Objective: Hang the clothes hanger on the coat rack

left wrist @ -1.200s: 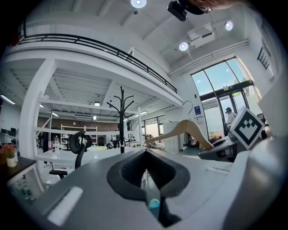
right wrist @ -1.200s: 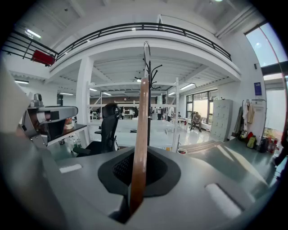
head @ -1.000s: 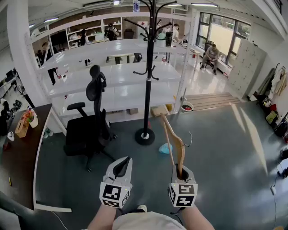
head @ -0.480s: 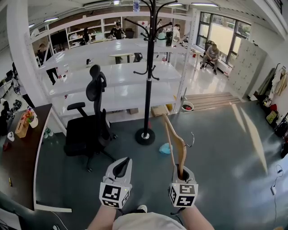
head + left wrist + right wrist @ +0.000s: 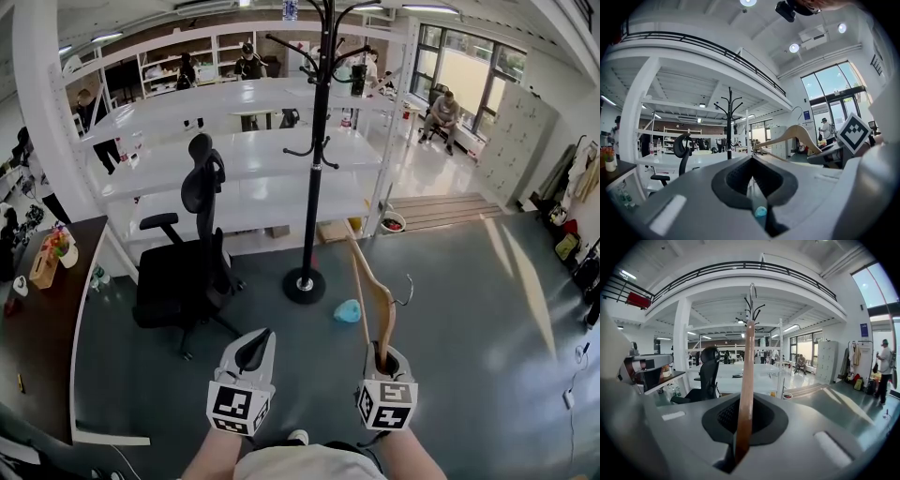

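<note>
**Hanger's in the right hand, rack is straight ahead but not close**

The right hand-held gripper [image 5: 385,356] is clamped down hard on one end of the wooden clothes hanger [image 5: 376,302], jaws squeezed onto the wood with no slack showing. The left hand-held gripper [image 5: 253,350] has its jaws together and nothing in them; the little bit of blue in its slit is just a blue thing [image 5: 348,311] lying on the floor [image 5: 450,281] further out.

Here's what matters for the next move. The hanger sticks up and forward out of the right hand-held gripper, so its long axis runs away from the person, roughly toward the coat rack [image 5: 314,178]. Its metal hook [image 5: 407,284] pokes off to the right side near the far part. The rack stands well apart, ahead and a little left of the right hand, about midway between the two grippers' lines, so neither hand is really nearer. From the right gripper view, the pole sits almost dead behind the hanger, which looks like decent aim already.

My guess is that the height is the tricky part: the top pegs [image 5: 286,47] are way up, so the hanger needs carrying forward, lifting, and turning so the hook faces a peg. An office chair [image 5: 187,267] sits left of the rack, out of the path.
</note>
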The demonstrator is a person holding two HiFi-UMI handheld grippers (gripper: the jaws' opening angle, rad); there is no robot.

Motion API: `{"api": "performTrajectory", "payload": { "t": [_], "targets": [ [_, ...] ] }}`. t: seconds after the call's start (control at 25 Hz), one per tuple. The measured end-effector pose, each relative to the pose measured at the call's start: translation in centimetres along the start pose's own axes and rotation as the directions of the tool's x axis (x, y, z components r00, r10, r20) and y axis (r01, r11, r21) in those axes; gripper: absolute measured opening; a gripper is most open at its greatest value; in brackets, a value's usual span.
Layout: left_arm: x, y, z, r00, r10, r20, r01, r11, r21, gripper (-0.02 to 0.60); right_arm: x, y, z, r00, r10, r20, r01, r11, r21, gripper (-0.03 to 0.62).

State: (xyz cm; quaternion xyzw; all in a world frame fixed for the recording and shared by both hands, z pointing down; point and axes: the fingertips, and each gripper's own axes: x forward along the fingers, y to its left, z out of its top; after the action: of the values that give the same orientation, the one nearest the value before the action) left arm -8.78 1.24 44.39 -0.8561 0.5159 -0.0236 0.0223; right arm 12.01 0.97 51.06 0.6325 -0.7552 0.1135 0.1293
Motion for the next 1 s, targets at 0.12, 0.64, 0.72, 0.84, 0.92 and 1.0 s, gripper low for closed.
{"api": "performTrajectory", "payload": {
  "t": [0.12, 0.64, 0.72, 0.84, 0.92, 1.0],
  "targets": [
    [0.4, 0.7, -0.3, 1.000, 0.002, -0.004, -0.003, 1.000, -0.008, 0.000, 0.7, 0.0, 0.3, 1.000, 0.001, -0.004, -0.001, 1.000, 0.000, 0.028],
    [6.4, 2.3, -1.6, 0.998, 0.036, -0.045, -0.036, 0.999, -0.001, 0.000, 7.5, -3.4, 1.1, 0.999, 0.025, -0.042, -0.025, 1.000, 0.011, 0.028],
    [8.5, 2.9, -1.4, 0.998, 0.047, -0.044, -0.047, 0.999, 0.006, 0.000, 9.4, -4.2, 1.7, 0.998, 0.035, -0.043, -0.035, 0.999, 0.011, 0.028],
    [11.9, 3.8, -0.7, 0.998, 0.060, -0.035, -0.060, 0.998, 0.017, 0.000, 12.2, -5.9, 3.0, 0.998, 0.043, -0.037, -0.043, 0.999, 0.006, 0.028],
    [14.2, 4.2, -0.2, 0.997, 0.069, -0.022, -0.069, 0.997, 0.023, 0.000, 14.2, -7.2, 3.9, 0.998, 0.053, -0.030, -0.052, 0.999, 0.013, 0.028],
    [16.3, 4.5, 0.1, 0.997, 0.075, -0.010, -0.075, 0.997, 0.029, 0.000, 16.0, -8.4, 4.6, 0.998, 0.061, -0.023, -0.060, 0.998, 0.024, 0.028]
  ]
}}
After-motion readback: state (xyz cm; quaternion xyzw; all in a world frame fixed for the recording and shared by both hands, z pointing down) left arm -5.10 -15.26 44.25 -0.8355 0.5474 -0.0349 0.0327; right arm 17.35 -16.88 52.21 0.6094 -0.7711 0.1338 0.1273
